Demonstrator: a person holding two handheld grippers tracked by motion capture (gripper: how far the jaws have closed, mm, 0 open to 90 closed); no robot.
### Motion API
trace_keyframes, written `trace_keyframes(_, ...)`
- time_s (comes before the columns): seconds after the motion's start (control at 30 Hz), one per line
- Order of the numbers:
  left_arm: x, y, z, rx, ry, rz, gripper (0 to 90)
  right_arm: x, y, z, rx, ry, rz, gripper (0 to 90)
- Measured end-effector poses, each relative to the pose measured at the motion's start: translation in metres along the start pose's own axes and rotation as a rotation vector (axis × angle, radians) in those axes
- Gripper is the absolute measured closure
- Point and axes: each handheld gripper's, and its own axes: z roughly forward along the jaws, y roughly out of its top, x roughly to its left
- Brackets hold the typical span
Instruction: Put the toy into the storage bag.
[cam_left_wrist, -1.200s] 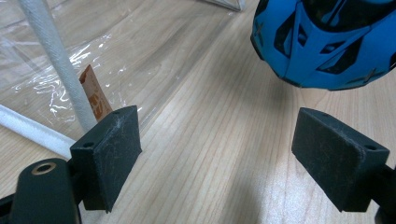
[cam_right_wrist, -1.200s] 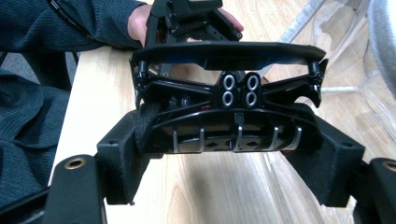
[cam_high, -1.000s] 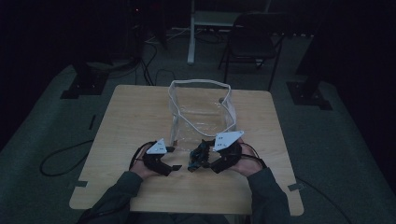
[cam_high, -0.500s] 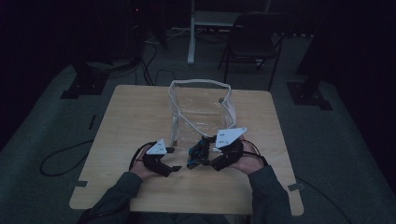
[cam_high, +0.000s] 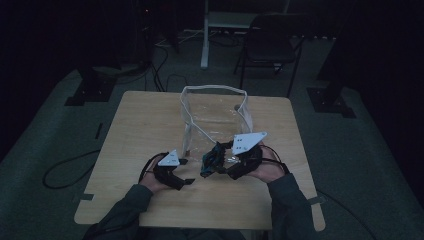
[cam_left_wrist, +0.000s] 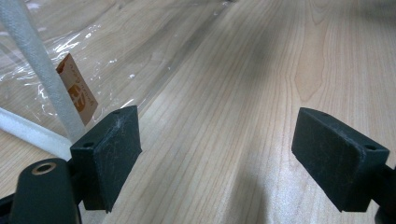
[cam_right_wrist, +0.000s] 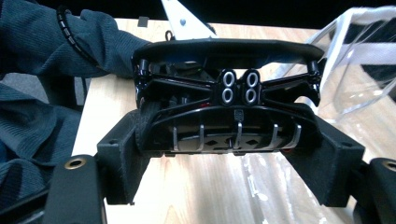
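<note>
Toy car (cam_right_wrist: 227, 116), a black model with quad exhausts and a rear wing, sits clamped across its rear flanks in the right tongs (cam_right_wrist: 229, 163), held just above the desk (cam_high: 150, 125) near its front edge, at the mouth of the clear plastic bag (cam_high: 215, 115). It looks rigid and light, though the thin wing and diffuser fins seem fragile, so the solid body sides are the safer hold. The left tongs (cam_left_wrist: 224, 154) stand wide open with nothing between them, low over the bare wood beside the bag's white-trimmed edge (cam_left_wrist: 28, 70). Compared with a second ago, the right tongs have lifted and tilted the car slightly toward the bag, while the left has hardly shifted.
</note>
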Motion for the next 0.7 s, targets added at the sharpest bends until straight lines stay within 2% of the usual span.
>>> trace_keyframes(0.13, 0.000, 0.000, 0.000, -0.001, 0.001, -0.001, 16.0, -0.002, 0.005, -0.006, -0.022, -0.001, -0.003, 25.6)
trace_keyframes(0.7, 0.000, 0.000, 0.002, 0.007, -0.001, 0.002, 16.0, -0.011, 0.027, -0.018, -0.056, -0.001, -0.029, 25.6)
